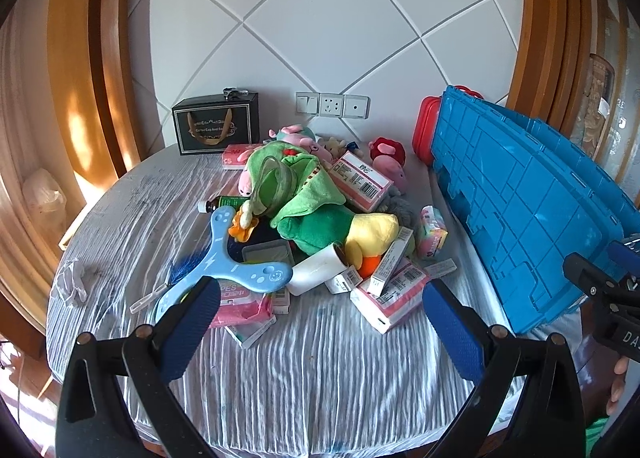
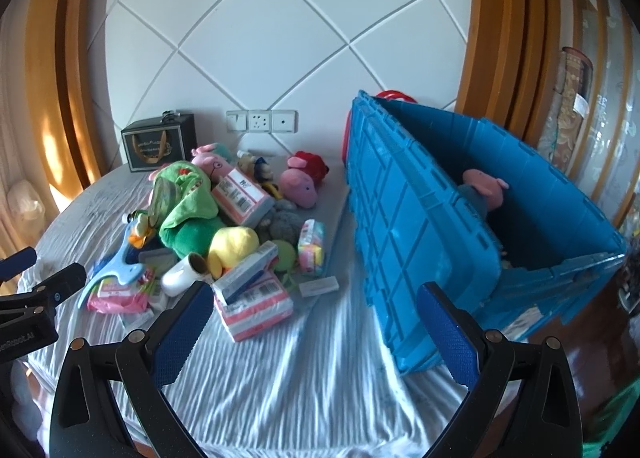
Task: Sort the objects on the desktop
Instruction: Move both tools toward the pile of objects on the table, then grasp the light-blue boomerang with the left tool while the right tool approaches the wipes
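A heap of objects lies on the round table (image 1: 320, 370): a green plush (image 1: 316, 214), a yellow duck plush (image 1: 372, 238), a blue boomerang toy (image 1: 236, 262), pink boxes (image 1: 392, 298), a white roll (image 1: 316, 270) and pink pig plushes (image 2: 298, 184). A blue crate (image 2: 404, 226) stands at the right, with one pig plush (image 2: 486, 188) inside. My left gripper (image 1: 320, 330) is open and empty, just short of the heap. My right gripper (image 2: 316, 332) is open and empty over bare cloth between the heap and the crate.
A black gift box (image 1: 216, 124) stands at the back left by the wall. A red case (image 1: 426, 130) sits behind the crate. Wall sockets (image 1: 332, 105) are behind the heap. A crumpled wrapper (image 1: 72, 282) lies at the table's left edge.
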Motion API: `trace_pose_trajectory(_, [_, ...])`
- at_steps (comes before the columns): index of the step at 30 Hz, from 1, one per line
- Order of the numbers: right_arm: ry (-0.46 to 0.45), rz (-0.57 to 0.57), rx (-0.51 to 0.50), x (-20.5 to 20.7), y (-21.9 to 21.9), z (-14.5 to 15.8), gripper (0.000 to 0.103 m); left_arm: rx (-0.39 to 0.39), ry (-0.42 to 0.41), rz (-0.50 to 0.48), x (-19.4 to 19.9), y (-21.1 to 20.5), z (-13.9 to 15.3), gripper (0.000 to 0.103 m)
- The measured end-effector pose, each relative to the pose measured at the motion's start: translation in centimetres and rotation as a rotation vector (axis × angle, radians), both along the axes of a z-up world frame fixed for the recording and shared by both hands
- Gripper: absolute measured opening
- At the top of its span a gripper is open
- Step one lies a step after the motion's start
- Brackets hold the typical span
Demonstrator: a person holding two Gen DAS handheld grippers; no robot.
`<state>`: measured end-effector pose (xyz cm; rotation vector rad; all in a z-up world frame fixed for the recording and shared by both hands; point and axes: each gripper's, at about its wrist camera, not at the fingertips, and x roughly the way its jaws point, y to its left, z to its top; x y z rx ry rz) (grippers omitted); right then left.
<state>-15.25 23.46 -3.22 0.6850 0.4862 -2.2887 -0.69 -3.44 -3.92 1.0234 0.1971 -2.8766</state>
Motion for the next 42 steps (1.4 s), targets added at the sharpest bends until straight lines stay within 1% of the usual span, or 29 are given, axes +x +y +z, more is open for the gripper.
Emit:
trace_pose_trajectory(5, [-0.032,0.047,0.035,-0.5,-1.7,-1.8,0.103,0.012,-0.009,0.076,-0.6,-2.1,-1.6,0.103])
trace_pose_trajectory(9, [-0.070,0.095,0.075,-1.8,-3.4,-3.9,0.103,0.001,-0.042,0.172,-1.3,-4.3,-3.4,0.103])
trace_pose_trajectory(12, [-0.110,0.131,0.105,-3.2,-5.0,-6.0,0.103,-0.015,-0.090,0.246,-1.7,-6.2,-5.3,0.103])
trace_pose_trajectory(15, [-0.177,0.165,0.129,-5.1,-7.0,-8.4,0.103,-0.042,-0.149,0.298,-2.1,-7.8,-7.5,0.103])
trace_pose_trajectory(17, [-0.223,0.186,0.146,-6.4,-8.2,-10.2,0.103,-0.062,-0.194,0.327,-2.4,-8.5,-9.2,0.103])
trace_pose_trajectory(19, [-0.263,0.209,0.177,-7.8,-9.6,-12.2,0.103,-0.065,-0.249,0.356,-3.0,-9.0,-11.1,0.103])
trace_pose_trajectory(20, [-0.242,0.403,0.225,-8.3,-10.3,-13.1,0.103,-0.061,-0.266,0.359,-3.2,-9.1,-11.9,0.103])
trace_pose_trajectory(23, [-0.276,0.422,0.273,-9.7,-12.2,-15.6,0.103,-0.043,-0.319,0.390,-4.3,-9.4,-14.1,0.103])
trace_pose_trajectory(26, [-0.289,0.425,0.317,-10.5,-13.5,-17.5,0.103,-0.044,-0.329,0.413,-5.2,-9.7,-15.2,0.103])
trace_pose_trajectory(28, [-0.300,0.433,0.342,-10.6,-14.0,-18.2,0.103,-0.045,-0.339,0.425,-6.1,-10.3,-15.8,0.103])
trace_pose_trajectory(31, [-0.299,0.458,0.366,-10.4,-14.6,-18.8,0.103,-0.023,-0.352,0.435,-7.5,-11.5,-16.7,0.103])
trace_pose_trajectory(33, [-0.288,0.453,0.374,-10.4,-14.9,-19.0,0.103,-0.034,-0.359,0.429,-8.6,-12.1,-16.9,0.103])
trace_pose_trajectory(35, [-0.295,0.434,0.381,-10.4,-15.1,-19.2,0.103,-0.032,-0.352,0.420,-9.3,-12.9,-16.6,0.103])
trace_pose_trajectory(37, [-0.294,0.409,0.382,-10.4,-15.2,-19.2,0.103,-0.033,-0.326,0.409,-9.7,-13.9,-16.0,0.103])
trace_pose_trajectory(39, [-0.294,0.384,0.374,-10.0,-15.0,-18.7,0.103,-0.052,-0.314,0.401,-10.3,-15.4,-15.4,0.103])
trace_pose_trajectory(42, [-0.300,0.360,0.356,-9.2,-15.3,-17.9,0.103,-0.031,-0.322,0.359,-11.6,-18.0,-15.4,0.103])
